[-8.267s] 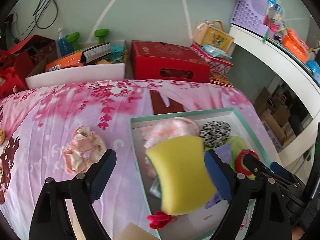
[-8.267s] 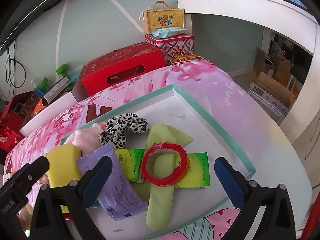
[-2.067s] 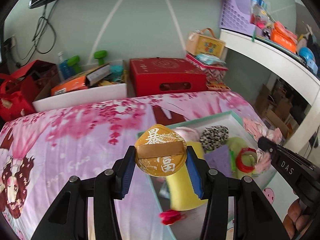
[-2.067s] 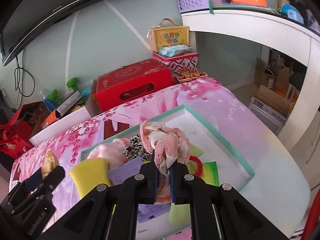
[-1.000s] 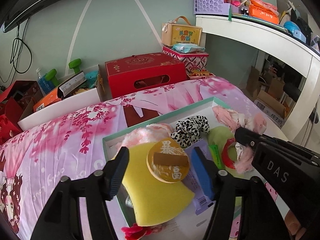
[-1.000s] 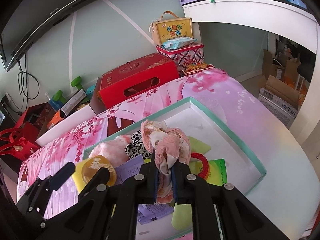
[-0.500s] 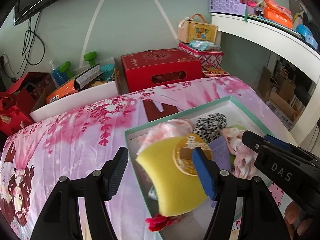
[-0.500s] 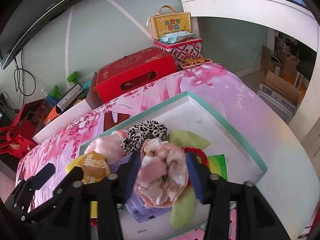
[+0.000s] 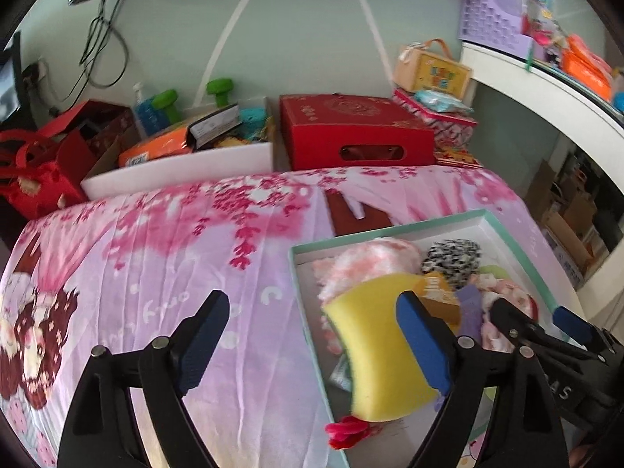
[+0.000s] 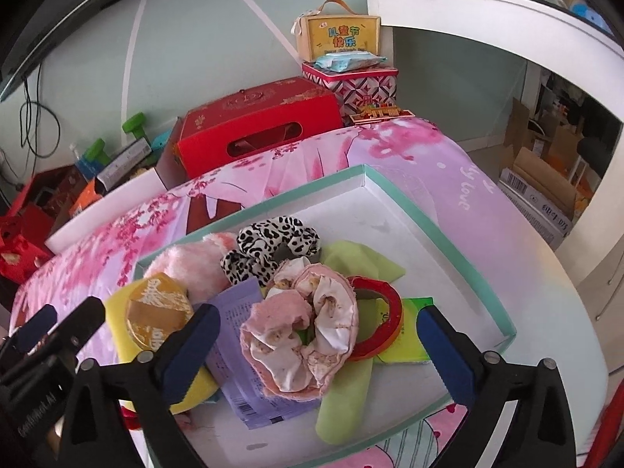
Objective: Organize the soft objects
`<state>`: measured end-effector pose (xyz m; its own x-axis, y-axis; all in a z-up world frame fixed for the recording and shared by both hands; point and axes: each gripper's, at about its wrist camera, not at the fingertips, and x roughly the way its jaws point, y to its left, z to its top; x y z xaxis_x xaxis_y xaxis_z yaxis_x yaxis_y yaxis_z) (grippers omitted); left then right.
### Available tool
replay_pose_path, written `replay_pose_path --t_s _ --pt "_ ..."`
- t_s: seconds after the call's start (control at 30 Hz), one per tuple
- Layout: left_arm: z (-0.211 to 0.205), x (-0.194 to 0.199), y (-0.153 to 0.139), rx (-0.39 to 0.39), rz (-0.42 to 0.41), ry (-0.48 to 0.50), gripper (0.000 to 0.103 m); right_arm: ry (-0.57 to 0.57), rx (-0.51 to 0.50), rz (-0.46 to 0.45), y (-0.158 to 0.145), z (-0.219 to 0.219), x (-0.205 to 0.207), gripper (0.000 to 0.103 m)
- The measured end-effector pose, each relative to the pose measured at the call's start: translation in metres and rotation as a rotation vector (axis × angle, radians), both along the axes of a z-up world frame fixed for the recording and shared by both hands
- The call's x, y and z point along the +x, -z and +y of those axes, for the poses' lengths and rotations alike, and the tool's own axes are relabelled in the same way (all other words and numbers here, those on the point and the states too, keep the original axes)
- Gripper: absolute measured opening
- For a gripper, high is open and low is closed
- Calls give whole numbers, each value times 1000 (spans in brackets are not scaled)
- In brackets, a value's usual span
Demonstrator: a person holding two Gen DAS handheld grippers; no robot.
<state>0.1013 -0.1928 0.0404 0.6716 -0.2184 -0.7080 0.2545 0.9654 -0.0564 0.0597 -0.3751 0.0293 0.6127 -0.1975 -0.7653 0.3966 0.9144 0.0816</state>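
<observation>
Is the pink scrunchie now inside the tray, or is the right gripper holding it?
Inside the tray. The pink scrunchie lies on the items there, and the right gripper is open, fingers apart on both sides.

One teal-rimmed tray (image 10: 448,234) holds the gathered soft things. In it lie two scrunchies: one pink scrunchie (image 10: 308,323) and one leopard-print scrunchie (image 10: 273,245). There is one yellow sponge (image 9: 382,347), with one gold round pouch (image 10: 160,314) on top of it, and one fluffy pink puff (image 10: 191,261). One purple packet (image 10: 249,370), one green cloth (image 10: 358,261), one red tape ring (image 10: 380,319) and one green packet (image 10: 409,345) complete the pile; one small red item (image 9: 345,431) sits at the tray's near edge. Two hand-held grippers are in view: the left hand-held gripper (image 9: 312,335) and the right hand-held gripper (image 10: 316,345). Behind the bed stand one red box (image 10: 257,128) and two green dumbbells (image 9: 191,95).
</observation>
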Motion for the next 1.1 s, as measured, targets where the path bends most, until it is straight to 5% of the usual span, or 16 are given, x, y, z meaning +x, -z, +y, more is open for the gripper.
replay_pose_path --t_s 0.33,0.73,1.1 --pt "31 16 16 -7 70 -166 97 -12 -14 23 3 5 3 103" --pt "48 10 20 37 79 -187 97 -31 -56 34 -2 19 3 103" --pt "70 -4 19 -8 97 -187 97 -74 -98 33 -10 46 -5 103"
